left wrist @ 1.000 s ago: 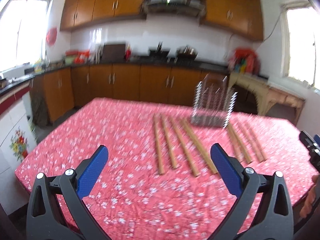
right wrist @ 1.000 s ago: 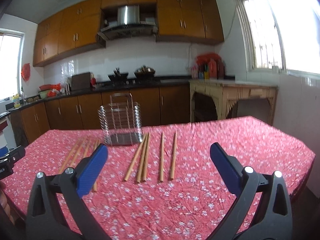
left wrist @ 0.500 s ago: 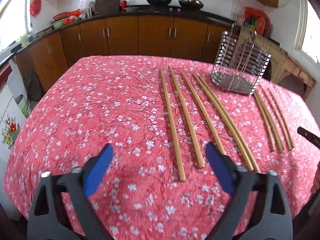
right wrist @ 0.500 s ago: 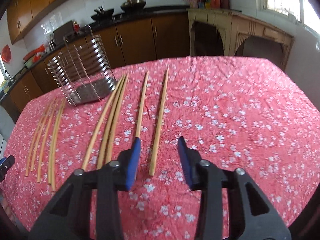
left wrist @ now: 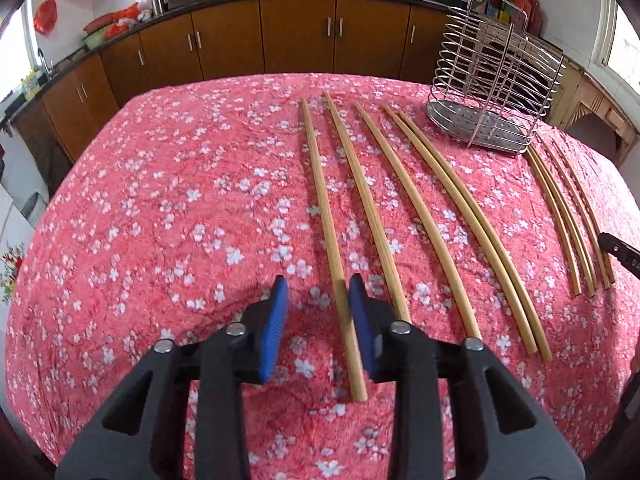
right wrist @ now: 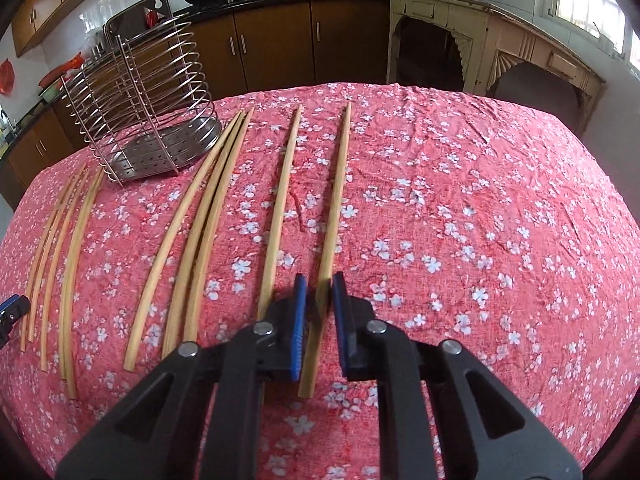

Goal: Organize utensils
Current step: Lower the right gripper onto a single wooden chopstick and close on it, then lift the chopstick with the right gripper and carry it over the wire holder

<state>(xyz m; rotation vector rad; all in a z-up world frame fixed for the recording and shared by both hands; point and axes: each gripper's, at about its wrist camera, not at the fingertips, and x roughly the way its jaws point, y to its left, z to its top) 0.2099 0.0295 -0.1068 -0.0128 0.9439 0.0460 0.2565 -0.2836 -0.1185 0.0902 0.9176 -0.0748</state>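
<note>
the left gripper point(left wrist: 318, 300) is closing around the leftmost chopstick point(left wrist: 325, 216), the right gripper point(right wrist: 319, 300) is clamping the rightmost chopstick point(right wrist: 334, 208), and no writing is reading clearly.

Table point(left wrist: 168, 184): covered by red cloth with white blossom print, cloth wrinkled.
Wire utensil holder point(left wrist: 494, 92): upright, upper right of left wrist view, upper left of right wrist view; perforated metal base on cloth.
Chopsticks, wooden, flat on cloth: five point(left wrist: 404, 200) at frame centre; four point(left wrist: 568, 216) at right edge, below holder.
</note>
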